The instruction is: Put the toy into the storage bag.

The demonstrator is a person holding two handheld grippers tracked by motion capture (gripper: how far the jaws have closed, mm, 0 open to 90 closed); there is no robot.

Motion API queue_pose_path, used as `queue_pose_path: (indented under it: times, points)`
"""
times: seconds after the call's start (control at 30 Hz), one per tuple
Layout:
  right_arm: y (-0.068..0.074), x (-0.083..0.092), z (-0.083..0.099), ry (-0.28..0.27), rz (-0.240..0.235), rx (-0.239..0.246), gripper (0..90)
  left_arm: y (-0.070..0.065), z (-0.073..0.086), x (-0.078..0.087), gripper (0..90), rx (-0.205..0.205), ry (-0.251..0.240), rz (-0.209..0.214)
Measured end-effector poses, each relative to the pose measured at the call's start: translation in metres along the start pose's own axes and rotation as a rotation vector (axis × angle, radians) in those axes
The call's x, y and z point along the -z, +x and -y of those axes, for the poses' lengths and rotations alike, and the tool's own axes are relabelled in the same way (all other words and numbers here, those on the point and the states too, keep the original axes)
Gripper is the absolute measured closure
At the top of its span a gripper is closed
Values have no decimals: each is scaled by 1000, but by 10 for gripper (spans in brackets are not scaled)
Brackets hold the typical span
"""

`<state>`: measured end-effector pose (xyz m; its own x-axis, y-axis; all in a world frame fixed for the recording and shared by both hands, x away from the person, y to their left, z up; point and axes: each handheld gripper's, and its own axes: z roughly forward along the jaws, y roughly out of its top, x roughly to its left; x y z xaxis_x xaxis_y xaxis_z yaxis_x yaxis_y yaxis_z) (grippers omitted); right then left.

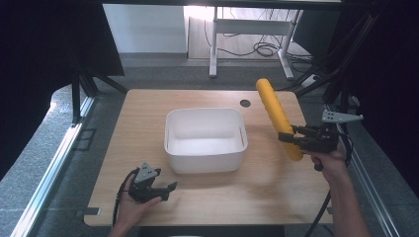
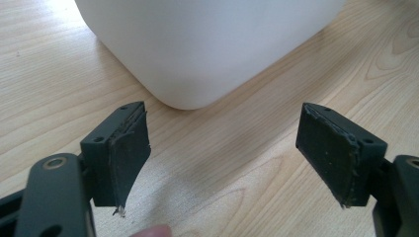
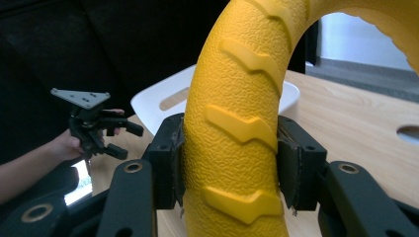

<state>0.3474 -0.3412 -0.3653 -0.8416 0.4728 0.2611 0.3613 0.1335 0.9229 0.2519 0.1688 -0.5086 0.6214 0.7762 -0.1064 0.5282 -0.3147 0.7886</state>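
A yellow rubber ring (image 1: 277,114) with raised tread ridges hangs edge-on above the right side of the wooden table (image 1: 222,197). My right gripper (image 1: 288,139) is shut on its lower part. In the right gripper view the pads press both sides of the ring (image 3: 237,89), with the right gripper (image 3: 230,170) around it. A white plastic bin (image 1: 205,112) sits mid-table, left of the ring. My left gripper (image 1: 169,191) rests low near the table's front left, open, with nothing between its jaws. In the left gripper view it (image 2: 230,148) faces a lower corner of the bin (image 2: 207,49).
The bin (image 3: 163,98) has slot handles in its end walls. A round cable hole (image 1: 245,103) lies in the tabletop behind the bin. My left gripper (image 3: 123,138) and its hand appear beyond the ring. Black frame legs stand at both table sides.
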Motion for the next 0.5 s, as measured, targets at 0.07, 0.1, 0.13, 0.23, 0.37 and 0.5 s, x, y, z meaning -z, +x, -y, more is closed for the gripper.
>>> queue_pose_path:
  times: [0.07,0.1,0.13,0.23,0.37,0.5]
  points:
    - [6,1,-5,-10,-7,10,512,0,0,-1,206,2,-3,1]
    - [11,1,-10,-17,-14,23,512,-1,0,-1,206,2,0,2]
    - [11,1,-10,-17,-14,23,512,-1,0,-1,206,2,0,2]
    - [19,1,-17,-35,-37,39,512,-1,0,-1,206,4,-2,3]
    - [30,-3,-29,-46,-67,66,512,-1,0,-1,206,5,-1,2]
    - [34,-8,-38,-56,-88,75,512,-1,0,-1,206,6,-2,2]
